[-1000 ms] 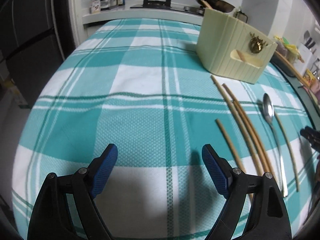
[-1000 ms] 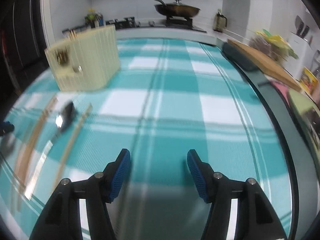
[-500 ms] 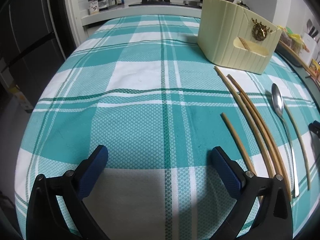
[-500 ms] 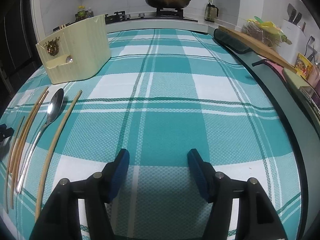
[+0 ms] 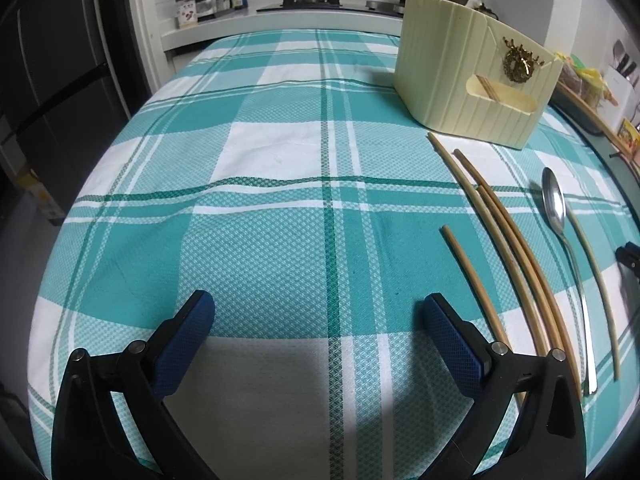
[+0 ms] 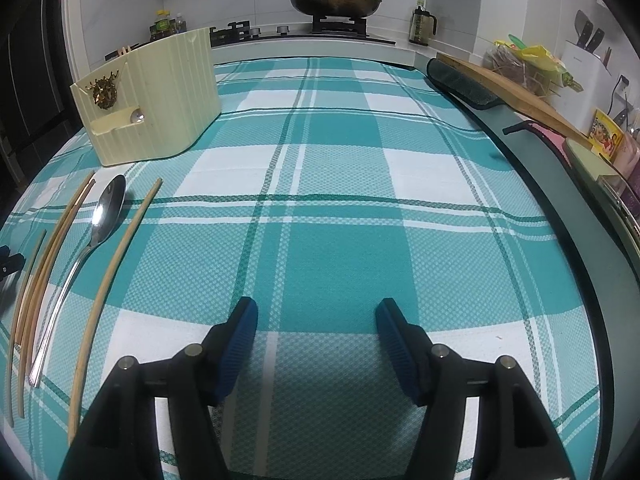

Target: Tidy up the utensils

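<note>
Left gripper (image 5: 318, 322): jaws wide, empty, above the tablecloth (image 5: 256, 240).
Right gripper (image 6: 316, 326): jaws half open, empty.
Chopsticks (image 5: 516, 248), spoon (image 5: 560, 224): between both grippers, long axes toward the far edge; left gripper nearer.
Holder (image 5: 452, 80): beyond them.

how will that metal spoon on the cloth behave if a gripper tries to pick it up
The spoon lies flat on the checked tablecloth, so the pads would likely struggle to get under its thin handle. Its shiny metal looks smooth and may slip. Chopsticks lie close on both sides and could get nudged.
</note>
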`<state>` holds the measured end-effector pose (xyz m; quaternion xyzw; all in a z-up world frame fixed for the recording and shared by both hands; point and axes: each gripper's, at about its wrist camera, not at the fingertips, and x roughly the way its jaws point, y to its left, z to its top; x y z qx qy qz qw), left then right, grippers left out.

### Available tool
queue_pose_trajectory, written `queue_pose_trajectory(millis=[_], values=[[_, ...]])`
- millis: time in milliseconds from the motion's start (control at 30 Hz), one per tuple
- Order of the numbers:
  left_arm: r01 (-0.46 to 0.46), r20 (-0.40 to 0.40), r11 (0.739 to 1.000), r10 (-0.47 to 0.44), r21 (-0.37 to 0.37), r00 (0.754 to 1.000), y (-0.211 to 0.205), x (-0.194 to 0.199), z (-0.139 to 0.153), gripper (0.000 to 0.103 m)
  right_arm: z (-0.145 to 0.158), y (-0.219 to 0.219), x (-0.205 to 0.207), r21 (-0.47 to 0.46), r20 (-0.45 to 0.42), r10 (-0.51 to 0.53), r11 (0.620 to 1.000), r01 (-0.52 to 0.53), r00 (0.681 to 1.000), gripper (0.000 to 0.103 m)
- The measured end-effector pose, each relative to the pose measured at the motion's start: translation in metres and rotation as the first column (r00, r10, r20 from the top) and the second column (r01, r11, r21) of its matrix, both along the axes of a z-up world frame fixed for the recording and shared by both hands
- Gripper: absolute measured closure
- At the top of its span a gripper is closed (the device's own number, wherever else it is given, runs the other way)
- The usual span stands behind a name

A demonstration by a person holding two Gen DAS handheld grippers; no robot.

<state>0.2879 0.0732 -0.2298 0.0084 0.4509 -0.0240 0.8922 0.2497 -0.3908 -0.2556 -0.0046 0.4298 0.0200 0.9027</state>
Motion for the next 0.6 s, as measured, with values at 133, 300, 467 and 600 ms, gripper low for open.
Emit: queue_pose_trajectory(millis=[133, 300, 467, 600], values=[[0.000, 0.000, 1.000, 0.000, 0.000, 1.000, 0.0002, 0.0001, -0.0001, 0.000, 0.0000, -0.0001, 0.0000, 0.001, 0.000, 0.000, 1.000, 0.000, 1.000, 0.039], [0.000, 0.000, 1.000, 0.000, 0.000, 1.000, 0.0002, 0.0002, -0.0001, 0.000, -0.0002, 0.0000, -0.0001, 0.003, 0.000, 0.000, 1.000, 0.000, 1.000, 0.039], [0.000, 0.000, 1.000, 0.000, 0.002, 1.000, 0.0002, 0.0004, 0.0000, 0.000, -0.0005, -0.0005, -0.0001, 0.005, 0.000, -0.001, 1.000, 0.001, 1.000, 0.038], [-0.001, 0.000, 1.000, 0.001, -0.004, 1.000, 0.0006, 0.0003, 0.0000, 0.000, -0.0006, -0.0009, -0.0002, 0.005, 0.000, -0.001, 1.000, 0.001, 1.000, 0.038]])
